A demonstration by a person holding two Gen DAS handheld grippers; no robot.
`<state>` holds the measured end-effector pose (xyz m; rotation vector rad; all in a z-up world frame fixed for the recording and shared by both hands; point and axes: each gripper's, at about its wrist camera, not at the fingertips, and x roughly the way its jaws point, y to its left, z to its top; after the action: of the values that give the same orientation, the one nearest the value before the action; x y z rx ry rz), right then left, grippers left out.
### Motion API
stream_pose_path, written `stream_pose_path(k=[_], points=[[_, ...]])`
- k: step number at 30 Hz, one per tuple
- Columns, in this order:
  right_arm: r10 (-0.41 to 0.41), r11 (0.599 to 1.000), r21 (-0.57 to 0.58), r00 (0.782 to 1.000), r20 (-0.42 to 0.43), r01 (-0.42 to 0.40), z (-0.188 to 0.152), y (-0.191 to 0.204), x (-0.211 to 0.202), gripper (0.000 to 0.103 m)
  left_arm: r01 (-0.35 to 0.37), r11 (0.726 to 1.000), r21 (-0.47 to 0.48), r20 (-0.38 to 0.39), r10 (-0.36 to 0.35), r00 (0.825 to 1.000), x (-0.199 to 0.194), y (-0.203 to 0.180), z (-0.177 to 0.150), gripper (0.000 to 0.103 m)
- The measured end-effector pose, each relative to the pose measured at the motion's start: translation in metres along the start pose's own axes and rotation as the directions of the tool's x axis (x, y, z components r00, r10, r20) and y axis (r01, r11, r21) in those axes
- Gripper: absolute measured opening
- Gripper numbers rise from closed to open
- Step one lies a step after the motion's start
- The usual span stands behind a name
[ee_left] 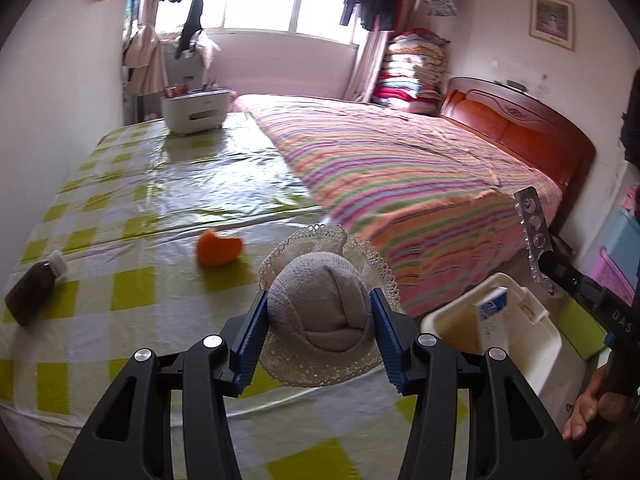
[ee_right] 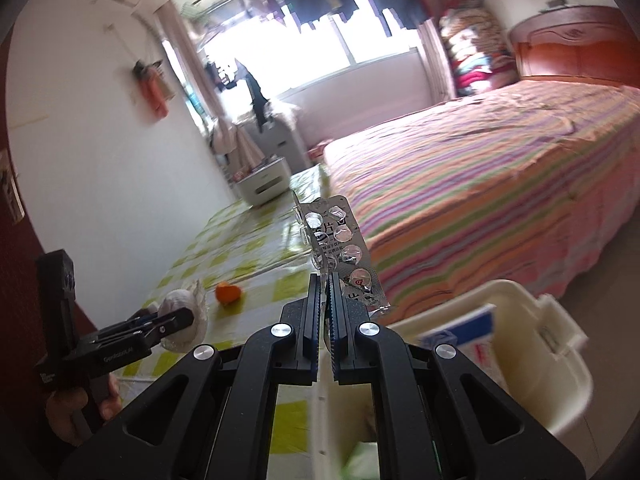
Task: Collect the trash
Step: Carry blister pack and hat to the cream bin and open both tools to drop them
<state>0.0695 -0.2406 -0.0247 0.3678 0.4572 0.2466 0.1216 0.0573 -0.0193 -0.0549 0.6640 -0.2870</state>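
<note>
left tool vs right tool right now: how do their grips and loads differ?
Left tool is clamped around a bulky rolled sock with a lace cuff, jaws held well apart. Right tool is fully shut on a thin, flat blister pack. The sock bulges between the pads; the pack sticks up past the tips. Both are loaded and near the white bin.

The bin (ee_right: 560, 344) is blurred in the right wrist view, and its contents cannot be made out. The printing on the blister pack (ee_right: 344, 252) is too small to be read.
</note>
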Motion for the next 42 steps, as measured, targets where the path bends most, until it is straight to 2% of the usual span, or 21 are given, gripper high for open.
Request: stream_pose_path(k=[7, 13, 23, 42], points=[[-0.11, 0.99, 0.097, 0.993, 0.045, 0.105, -0.005, -0.052, -0.024, 0.004, 0.048, 0.998, 0.044, -0.019, -0.047, 0.999, 0.008, -0.033, -0.003, 0.049], [-0.168, 0.976, 0.147, 0.984, 0.054, 0.158, -0.01, -0.069, -0.032, 0.004, 0.081, 0.994, 0.077, -0.032, -0.079, 0.996, 0.013, -0.056, -0.006, 0.049], [-0.188, 0.968, 0.176, 0.981, 0.039, 0.178, -0.014, -0.067, -0.026, 0.004, 0.128, 0.985, 0.116, -0.058, -0.122, 0.991, 0.021, -0.087, -0.009, 0.049], [-0.207, 0.963, 0.181, 0.978, 0.018, 0.2, -0.017, -0.075, -0.027, 0.006, 0.182, 0.972, 0.15, -0.097, -0.168, 0.981, 0.034, -0.121, -0.014, 0.049]])
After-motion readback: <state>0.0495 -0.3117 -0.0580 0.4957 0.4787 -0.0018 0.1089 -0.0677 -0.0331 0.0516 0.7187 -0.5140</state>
